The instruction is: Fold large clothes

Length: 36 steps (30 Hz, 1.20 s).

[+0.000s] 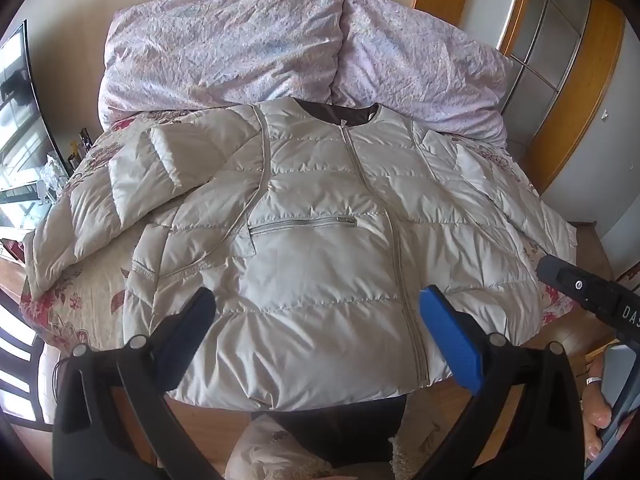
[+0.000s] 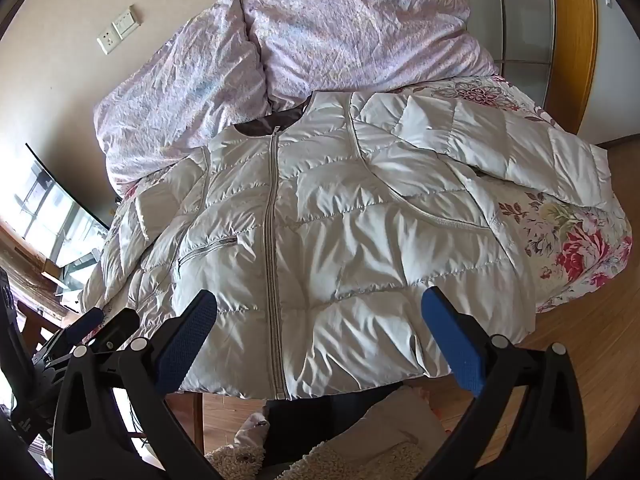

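A cream quilted puffer jacket [image 1: 320, 220] lies front up and zipped on the bed, collar toward the pillows, hem at the near edge; it also shows in the right wrist view [image 2: 340, 232]. Both sleeves are spread out to the sides. My left gripper [image 1: 316, 312] is open and empty, above the hem left of the zipper. My right gripper [image 2: 320, 316] is open and empty, above the hem right of the zipper. The right gripper's body [image 1: 592, 296] shows at the right edge of the left wrist view.
A floral bedspread [image 2: 572, 248] covers the bed. A crumpled lilac duvet [image 1: 280, 40] is piled at the head. A glass stand with a screen [image 1: 24, 152] is at the left, a wooden door frame [image 1: 576, 92] at the right. Wooden floor [image 2: 580, 328] lies below the bed edge.
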Each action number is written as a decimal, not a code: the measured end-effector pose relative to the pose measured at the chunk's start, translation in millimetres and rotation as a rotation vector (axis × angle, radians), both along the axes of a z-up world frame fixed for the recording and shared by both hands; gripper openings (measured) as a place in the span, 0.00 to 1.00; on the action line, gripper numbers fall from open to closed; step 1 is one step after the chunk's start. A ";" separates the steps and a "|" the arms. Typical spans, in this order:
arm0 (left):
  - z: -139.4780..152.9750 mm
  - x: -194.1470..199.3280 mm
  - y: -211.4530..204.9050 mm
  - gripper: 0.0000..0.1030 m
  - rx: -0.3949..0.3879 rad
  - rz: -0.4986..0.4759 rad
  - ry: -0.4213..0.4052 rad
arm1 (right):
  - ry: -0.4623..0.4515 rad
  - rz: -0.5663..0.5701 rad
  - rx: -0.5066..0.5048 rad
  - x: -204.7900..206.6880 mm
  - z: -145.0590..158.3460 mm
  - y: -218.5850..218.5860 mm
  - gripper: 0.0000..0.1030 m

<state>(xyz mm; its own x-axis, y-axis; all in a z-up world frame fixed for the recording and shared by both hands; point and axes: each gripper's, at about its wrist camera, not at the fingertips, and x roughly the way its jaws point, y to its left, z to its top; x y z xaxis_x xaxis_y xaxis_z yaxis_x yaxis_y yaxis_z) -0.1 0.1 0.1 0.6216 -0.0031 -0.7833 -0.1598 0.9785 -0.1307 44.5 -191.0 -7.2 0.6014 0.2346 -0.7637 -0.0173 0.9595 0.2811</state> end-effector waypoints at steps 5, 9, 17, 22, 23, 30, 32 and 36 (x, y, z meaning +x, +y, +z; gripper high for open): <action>0.1 -0.3 0.1 0.98 0.006 0.001 -0.001 | 0.002 0.001 0.005 0.4 -1.1 -1.0 0.99; 0.0 1.8 2.1 0.98 0.008 0.002 0.000 | 0.000 0.004 0.002 -0.1 -0.5 -0.3 0.99; 0.1 0.3 1.1 0.98 0.005 0.002 0.000 | 0.005 -0.001 0.006 0.9 -2.4 -0.7 0.99; -0.8 0.2 1.2 0.98 0.004 0.001 0.001 | 0.005 -0.001 0.006 1.4 -3.2 -1.3 0.99; -0.8 0.3 1.3 0.98 0.004 0.001 0.001 | 0.006 -0.001 0.006 1.8 -3.5 -1.7 0.99; -1.5 0.3 2.4 0.98 0.004 0.002 0.001 | 0.006 -0.002 0.006 1.1 -2.7 -1.4 0.99; -1.6 0.2 2.4 0.98 0.004 0.001 0.001 | 0.007 -0.002 0.005 1.3 -2.7 -1.4 0.99; -1.5 0.3 2.5 0.98 0.004 0.001 0.000 | 0.008 -0.003 0.006 1.3 -2.3 -1.6 0.99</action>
<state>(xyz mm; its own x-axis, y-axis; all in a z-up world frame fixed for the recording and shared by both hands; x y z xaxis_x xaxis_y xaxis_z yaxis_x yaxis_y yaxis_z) 0.2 2.5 -1.4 0.6212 0.0007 -0.7836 -0.1612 0.9787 -0.1268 45.7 -192.6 -9.5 0.5962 0.2372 -0.7670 -0.0118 0.9579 0.2870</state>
